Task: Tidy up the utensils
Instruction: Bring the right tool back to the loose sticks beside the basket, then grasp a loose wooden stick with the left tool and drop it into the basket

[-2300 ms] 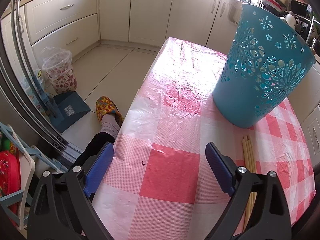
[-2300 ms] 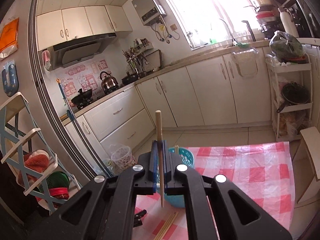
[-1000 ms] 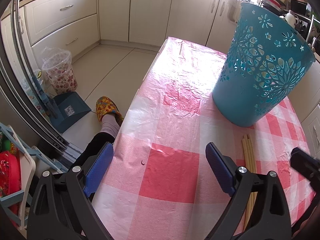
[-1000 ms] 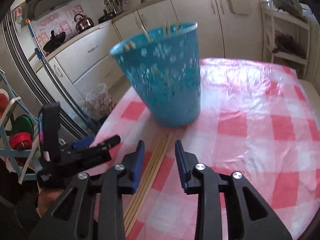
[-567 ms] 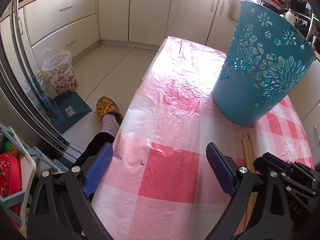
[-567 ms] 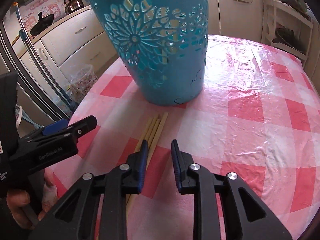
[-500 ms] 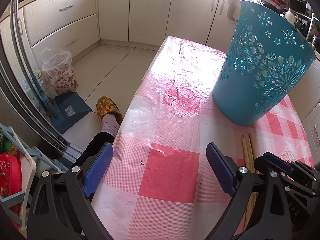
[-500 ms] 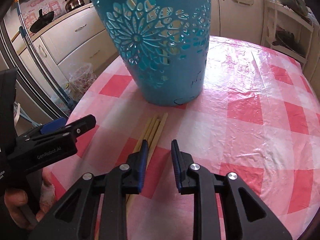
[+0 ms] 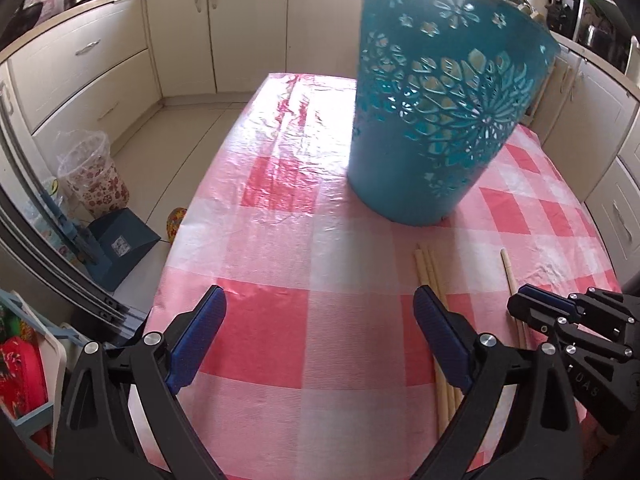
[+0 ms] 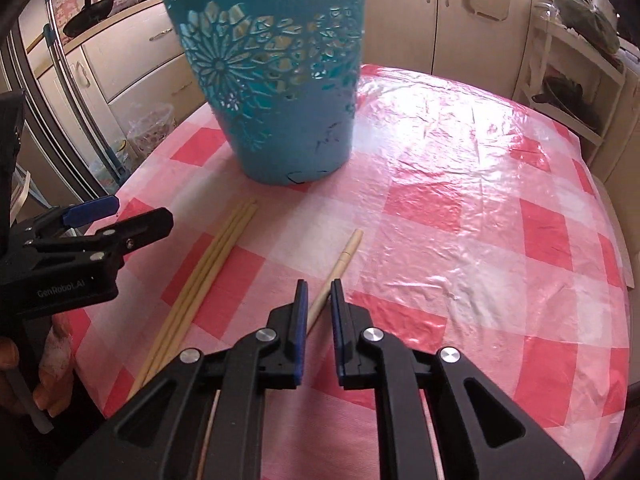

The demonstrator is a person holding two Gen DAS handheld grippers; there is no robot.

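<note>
A teal cut-out basket (image 9: 440, 120) (image 10: 272, 80) stands on the pink checked tablecloth (image 9: 340, 340). In front of it three wooden chopsticks (image 9: 430, 280) (image 10: 216, 260) lie side by side. A single chopstick (image 10: 344, 260) (image 9: 510, 276) lies apart to their right. My right gripper (image 10: 318, 286) (image 9: 536, 312) is low over the cloth, its jaws closing around the near part of that single chopstick, with a small gap still showing beside it. My left gripper (image 9: 318, 304) (image 10: 120, 216) stands wide open and holds nothing, its right finger above the three chopsticks.
The table's left edge (image 9: 176, 248) drops to a tiled floor with a flowered bin (image 9: 92, 176) and a blue dustpan (image 9: 120, 248). Cream cabinets (image 9: 248, 28) ring the room. A white shelf rack (image 10: 568, 92) stands beyond the table's far right.
One chopstick now lies apart to the right of the bundle, between the right jaws, which have narrowed and sunk. The left gripper has shifted right, toward the basket.
</note>
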